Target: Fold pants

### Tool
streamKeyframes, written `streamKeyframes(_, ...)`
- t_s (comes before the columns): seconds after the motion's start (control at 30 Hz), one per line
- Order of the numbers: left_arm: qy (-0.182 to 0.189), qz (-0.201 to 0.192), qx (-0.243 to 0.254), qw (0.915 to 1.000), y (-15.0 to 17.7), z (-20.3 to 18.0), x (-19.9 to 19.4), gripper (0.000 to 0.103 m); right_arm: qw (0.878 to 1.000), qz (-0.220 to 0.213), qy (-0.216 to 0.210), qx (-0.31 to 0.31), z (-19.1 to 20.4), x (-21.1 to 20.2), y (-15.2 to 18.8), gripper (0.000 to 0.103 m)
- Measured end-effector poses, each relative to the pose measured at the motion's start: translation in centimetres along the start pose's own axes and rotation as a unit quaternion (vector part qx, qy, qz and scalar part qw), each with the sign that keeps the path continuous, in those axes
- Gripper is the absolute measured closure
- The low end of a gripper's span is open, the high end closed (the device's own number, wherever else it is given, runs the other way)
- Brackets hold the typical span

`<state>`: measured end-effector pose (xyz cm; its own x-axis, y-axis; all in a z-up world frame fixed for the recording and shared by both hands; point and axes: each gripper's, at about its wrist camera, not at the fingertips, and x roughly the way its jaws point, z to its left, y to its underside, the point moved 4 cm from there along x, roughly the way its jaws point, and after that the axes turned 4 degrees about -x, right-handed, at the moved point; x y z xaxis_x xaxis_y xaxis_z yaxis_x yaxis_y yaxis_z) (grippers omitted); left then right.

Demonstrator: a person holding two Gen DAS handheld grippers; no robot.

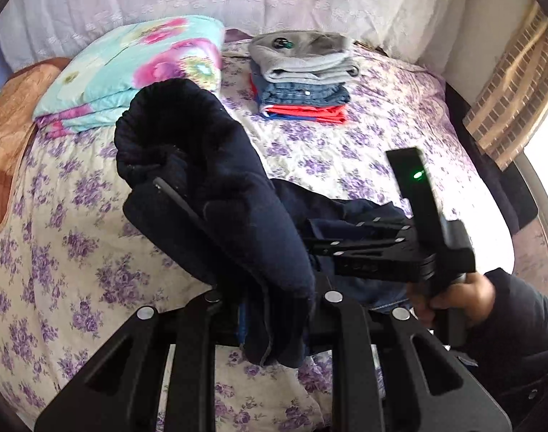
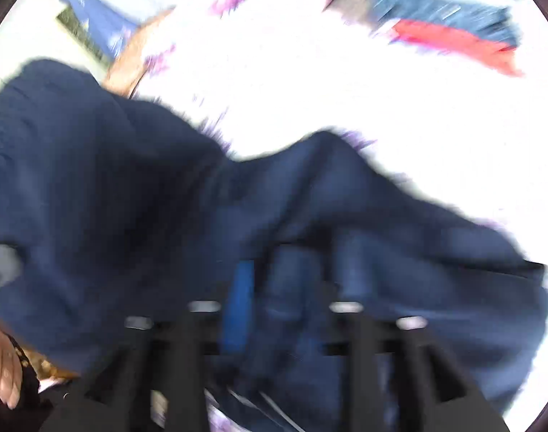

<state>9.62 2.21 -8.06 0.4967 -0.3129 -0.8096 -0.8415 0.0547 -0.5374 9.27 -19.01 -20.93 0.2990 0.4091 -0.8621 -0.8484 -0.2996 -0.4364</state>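
Note:
Dark navy pants (image 1: 216,194) hang bunched in the air over the bed. My left gripper (image 1: 270,309) is shut on a fold of them, cloth draped over its fingers. My right gripper (image 1: 331,241) comes in from the right in the left wrist view, held by a hand (image 1: 457,295), and is shut on another part of the pants. The right wrist view is blurred by motion; the pants (image 2: 166,223) fill it and cover the right gripper (image 2: 274,306), which is closed on cloth.
The bed has a purple floral sheet (image 1: 76,252). A stack of folded clothes (image 1: 302,79) sits at the far side, next to a folded floral quilt (image 1: 137,72). A brown pillow (image 1: 11,136) lies at the left. A curtain hangs behind.

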Motion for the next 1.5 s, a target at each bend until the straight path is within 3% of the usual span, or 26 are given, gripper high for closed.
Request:
streamKeyframes(0.17, 0.043, 0.047, 0.11, 0.9919, 0.8, -7.4, 3.6, 0.084, 0.992, -0.012, 0.11, 0.058, -9.2, -7.3, 6.3, 0.048)
streamKeyframes(0.33, 0.106, 0.096, 0.204, 0.9686, 2.8, -16.2, 9.8, 0.084, 0.97, -0.018, 0.166, 0.175, -15.3, -11.7, 12.9, 0.048)
streamKeyframes(0.47, 0.045, 0.168, 0.25, 0.9526, 7.5, -19.8, 18.7, 0.082, 0.958, -0.015, 0.165, 0.232, -16.9, -11.8, 17.2, 0.048)
streamKeyframes(0.6, -0.006, 0.127, 0.326, 0.9368, 9.3, -21.3, 17.9, 0.081, 0.964, -0.028, 0.132, 0.229, -15.5, -11.8, 17.3, 0.048)
streamKeyframes(0.67, 0.011, 0.133, 0.309, 0.9418, 8.9, -20.9, 17.1, 0.078, 0.966, -0.041, 0.113, 0.227, -15.0, -11.8, 15.8, 0.048)
streamKeyframes(0.83, 0.077, 0.118, 0.225, 0.9641, 6.0, -18.7, 12.5, 0.075, 0.981, -0.06, 0.042, 0.178, -13.6, -11.0, 9.9, 0.043)
streamKeyframes(0.93, 0.111, 0.087, 0.151, 0.9785, 3.8, -15.5, 9.0, 0.054, 0.989, -0.042, 0.023, 0.14, -12.6, -9.0, 6.9, 0.043)
streamKeyframes(0.97, 0.127, 0.084, 0.126, 0.9803, 3.3, -14.5, 8.2, 0.053, 0.991, -0.037, 0.011, 0.131, -12.3, -8.3, 6.2, 0.043)
streamKeyframes(1.03, 0.181, 0.085, 0.081, 0.9765, 2.4, -12.9, 6.5, 0.052, 0.992, -0.026, -0.002, 0.127, -12.0, -7.1, 5.1, 0.042)
streamKeyframes(1.07, 0.19, 0.082, 0.072, 0.9757, 2.3, -12.6, 5.8, 0.052, 0.992, -0.017, -0.007, 0.127, -12.1, -6.3, 4.7, 0.042)
streamKeyframes(1.13, 0.159, 0.071, 0.067, 0.9823, 2.1, -11.7, 5.9, 0.05, 0.992, 0.0, -0.012, 0.127, -12.3, -4.8, 4.2, 0.042)
streamKeyframes(1.2, 0.136, 0.089, 0.043, 0.9858, 1.6, -10.2, 7.4, 0.05, 0.99, 0.024, -0.033, 0.133, -12.4, -2.9, 4.2, 0.04)
streamKeyframes(1.27, 0.133, 0.127, 0.009, 0.9828, 2.3, -8.2, 10.4, 0.05, 0.987, 0.026, -0.051, 0.149, -12.7, -1.8, 4.1, 0.033)
streamKeyframes(1.3, 0.136, 0.149, 0.003, 0.9794, 2.9, -7.7, 11.8, 0.05, 0.986, 0.022, -0.054, 0.153, -12.8, -1.5, 4.0, 0.034)
streamKeyframes(1.37, 0.111, 0.183, 0.013, 0.9768, 4.7, -7.3, 14.5, 0.05, 0.987, 0.005, -0.045, 0.156, -12.8, -1.9, 4.0, 0.063)
streamKeyframes(1.43, 0.1, 0.189, 0.017, 0.9767, 5.4, -7.4, 15.2, 0.05, 0.984, -0.012, -0.043, 0.172, -12.6, -3.2, 4.2, 0.065)
streamKeyframes(1.5, 0.105, 0.182, 0.026, 0.9773, 5.0, -8.2, 14.7, 0.05, 0.987, -0.032, 0.007, 0.16, -11.8, -5.8, 4.4, 0.067)
